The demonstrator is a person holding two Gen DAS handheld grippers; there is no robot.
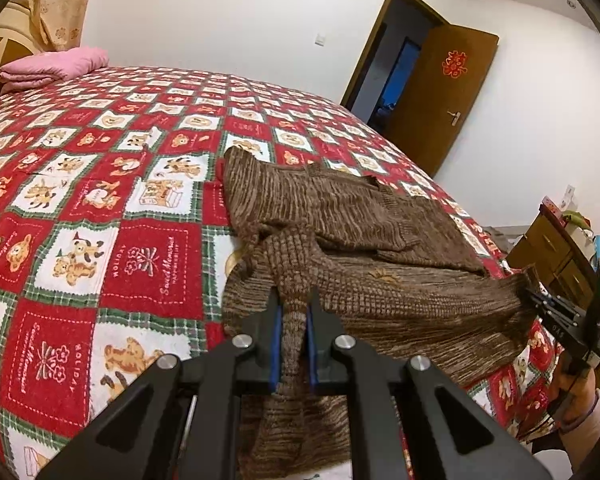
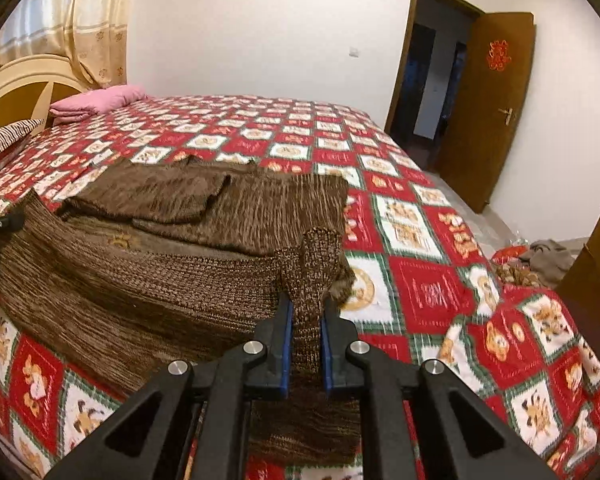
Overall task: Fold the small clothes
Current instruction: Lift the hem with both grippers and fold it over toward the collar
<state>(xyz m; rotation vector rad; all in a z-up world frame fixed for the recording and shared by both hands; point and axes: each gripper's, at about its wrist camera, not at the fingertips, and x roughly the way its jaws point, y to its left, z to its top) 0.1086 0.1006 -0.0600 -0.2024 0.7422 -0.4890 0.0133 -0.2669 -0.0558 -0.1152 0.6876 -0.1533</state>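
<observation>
Holding the near hem of the brown knit sweater (image 1: 352,216) in both tools, you are midway through a fold. Your left gripper (image 1: 293,312) has its blue-padded jaws closed narrow on a bunched corner of the knit, and your right gripper (image 2: 305,316) is clamped the same way on the opposite corner. The stretch of hem between them looks lifted and fairly taut, while the rest of the sweater lies on the red checked bedspread (image 1: 80,200), close to the bed's near edge. At least one sleeve (image 2: 148,192) already appears to be folded in across the body, so the step in hand is most likely bringing the bottom up towards the collar.

For the next move, carry both corners forward together, at the same height and pace, so the hem stays straight and does not sag in the middle. Set it down level with the far edge, then let go only once the knit rests flat. Thick, stretchy knit tends to drag and bunch, so keep it raised enough to clear the folded sleeve. The pink pillow (image 1: 56,65) and the open door (image 2: 484,108) are well apart from your work.
</observation>
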